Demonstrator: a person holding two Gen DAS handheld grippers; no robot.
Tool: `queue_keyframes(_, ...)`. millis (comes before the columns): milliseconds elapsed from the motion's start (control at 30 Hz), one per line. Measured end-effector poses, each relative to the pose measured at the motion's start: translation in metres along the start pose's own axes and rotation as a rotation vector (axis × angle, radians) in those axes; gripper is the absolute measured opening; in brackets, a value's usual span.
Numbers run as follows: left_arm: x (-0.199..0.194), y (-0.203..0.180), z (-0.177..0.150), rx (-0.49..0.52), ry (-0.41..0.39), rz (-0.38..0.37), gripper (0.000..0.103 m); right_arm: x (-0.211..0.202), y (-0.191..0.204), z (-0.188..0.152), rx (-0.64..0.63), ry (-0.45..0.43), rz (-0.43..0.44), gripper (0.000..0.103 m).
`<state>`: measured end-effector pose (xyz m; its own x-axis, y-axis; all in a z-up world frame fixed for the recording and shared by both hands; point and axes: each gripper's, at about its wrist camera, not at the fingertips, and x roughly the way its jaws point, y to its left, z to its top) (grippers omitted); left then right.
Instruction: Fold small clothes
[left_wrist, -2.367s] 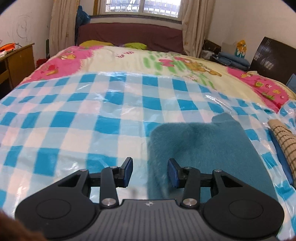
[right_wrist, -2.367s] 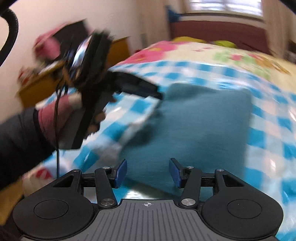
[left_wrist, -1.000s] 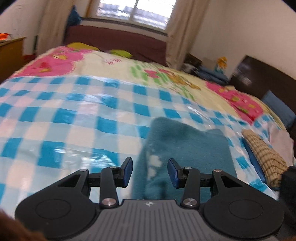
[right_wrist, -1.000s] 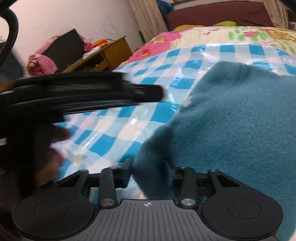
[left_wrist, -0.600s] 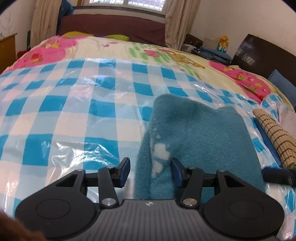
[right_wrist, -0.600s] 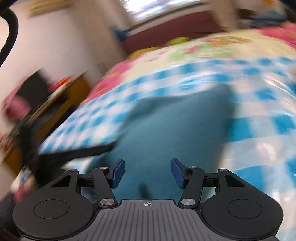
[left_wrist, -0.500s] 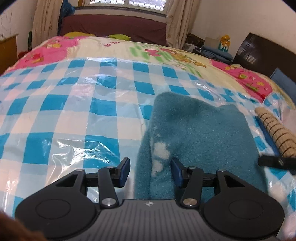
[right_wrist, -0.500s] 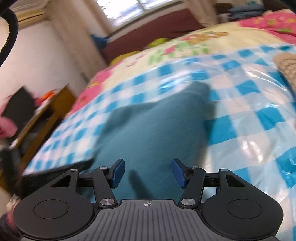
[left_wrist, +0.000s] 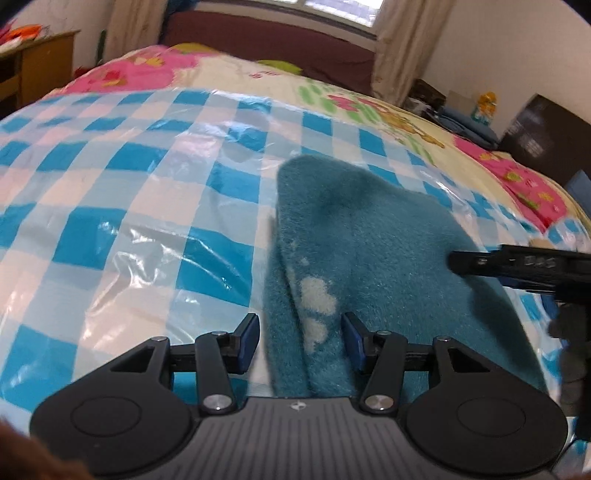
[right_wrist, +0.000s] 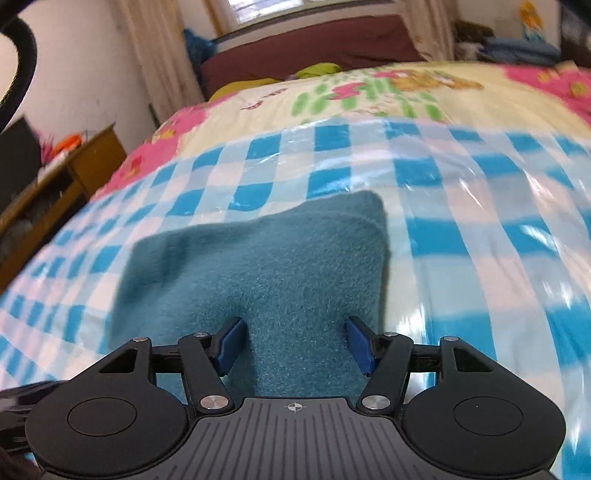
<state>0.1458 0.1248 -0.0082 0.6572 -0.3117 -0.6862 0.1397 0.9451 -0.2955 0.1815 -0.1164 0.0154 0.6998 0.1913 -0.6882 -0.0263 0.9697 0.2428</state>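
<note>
A small teal fleece garment (left_wrist: 373, 251) lies folded on the blue-checked plastic sheet (left_wrist: 110, 206) over the bed. Its near left edge shows layered folds with white patches. My left gripper (left_wrist: 300, 341) is open, its fingers either side of that near edge. My right gripper (right_wrist: 294, 347) is open, low over the garment (right_wrist: 266, 266), fingers apart above the fleece. The right gripper's finger (left_wrist: 517, 264) reaches in from the right in the left wrist view.
The bed's floral quilt (left_wrist: 362, 107) stretches beyond the checked sheet. A wooden desk (right_wrist: 66, 173) stands left of the bed. A dark headboard (left_wrist: 539, 125) and folded blue items (left_wrist: 465, 123) are at the far right.
The right gripper let go of the garment's corner and swung round over the garment, now open. The left gripper stayed open at the near left edge, edging slightly closer.
</note>
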Motion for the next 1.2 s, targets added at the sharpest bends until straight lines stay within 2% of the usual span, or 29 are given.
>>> queue_keyframes(100, -0.003, -0.012, 0.001, 0.044, -0.005, 0.046, 0.055, 0.003, -0.002, 0.006, -0.013, 0.014, 0.012, 0.061)
queue_keyframes(233, -0.018, -0.022, 0.007, 0.073, -0.009, 0.077, 0.053, -0.035, -0.013, 0.003, 0.029, -0.031, 0.057, 0.058)
queue_keyframes(333, -0.037, -0.035, 0.005, 0.126, -0.028, 0.093, 0.051, -0.072, -0.015, -0.015, 0.026, -0.055, 0.089, 0.058)
queue_keyframes(433, -0.056, -0.043, -0.005, 0.166, -0.034, 0.063, 0.051, -0.099, -0.014, -0.042, 0.011, -0.044, 0.129, 0.058)
queue_keyframes(500, -0.059, -0.049, -0.015, 0.210, -0.013, 0.067, 0.051, -0.105, -0.011, -0.058, -0.012, -0.039, 0.118, 0.058)
queue_keyframes(567, -0.053, -0.053, -0.024, 0.250, 0.026, 0.102, 0.051, -0.103, -0.011, -0.071, -0.007, -0.017, 0.095, 0.058)
queue_keyframes(633, -0.049, -0.050, -0.030, 0.252, 0.050, 0.116, 0.052, -0.101, -0.017, -0.076, 0.049, 0.009, 0.101, 0.059)
queue_keyframes(733, -0.051, -0.042, -0.029, 0.221, 0.056, 0.141, 0.053, -0.113, -0.022, -0.083, 0.067, -0.010, 0.096, 0.059)
queue_keyframes(867, -0.040, -0.049, -0.031, 0.271, 0.071, 0.207, 0.054, -0.113, -0.026, -0.094, 0.049, 0.015, 0.067, 0.059)
queue_keyframes(1200, -0.077, -0.063, -0.041, 0.185, 0.049, 0.196, 0.053, -0.126, -0.020, -0.109, 0.052, 0.028, 0.069, 0.059)
